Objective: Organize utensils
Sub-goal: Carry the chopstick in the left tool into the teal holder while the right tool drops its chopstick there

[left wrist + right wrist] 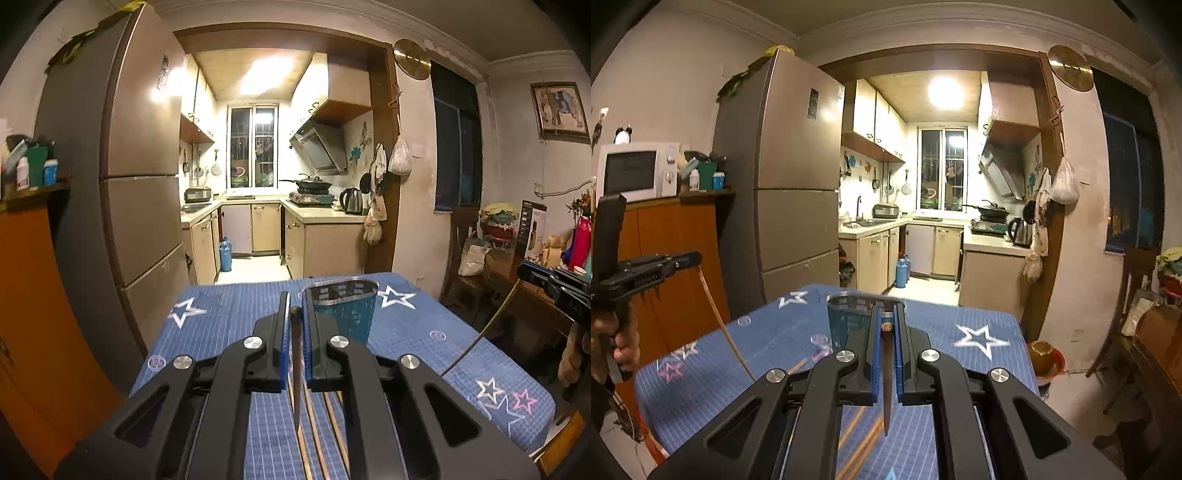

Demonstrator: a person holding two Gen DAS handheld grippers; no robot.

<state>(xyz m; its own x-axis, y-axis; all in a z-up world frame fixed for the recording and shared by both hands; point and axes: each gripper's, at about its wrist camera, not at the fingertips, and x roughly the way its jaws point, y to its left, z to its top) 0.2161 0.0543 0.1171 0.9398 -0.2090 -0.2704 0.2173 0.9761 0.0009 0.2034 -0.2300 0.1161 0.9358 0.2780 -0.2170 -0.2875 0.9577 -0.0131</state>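
My left gripper (pixel 295 297) is shut on a dark chopstick (pixel 295 365) that hangs down between its blue pads, well above the table. Just beyond it stands a clear blue utensil holder (pixel 351 314); I cannot tell what it holds. My right gripper (pixel 887 311) is shut on a second dark chopstick (pixel 886 373) with a patterned end, close in front of the same holder (pixel 849 321). Each gripper shows from the side in the other's view, with its thin stick slanting down: the right gripper (pixel 526 271) and the left gripper (pixel 694 258). More brown chopsticks (pixel 321 443) lie on the cloth below.
The table wears a blue checked cloth (pixel 229 306) with stars and small clear discs (pixel 156 361). A tall fridge (pixel 798 177) and an orange cabinet (pixel 679 236) stand to the left. A wooden chair (pixel 463 236) and a cluttered side table are at the right. A hand (pixel 626 343) holds the left gripper's handle.
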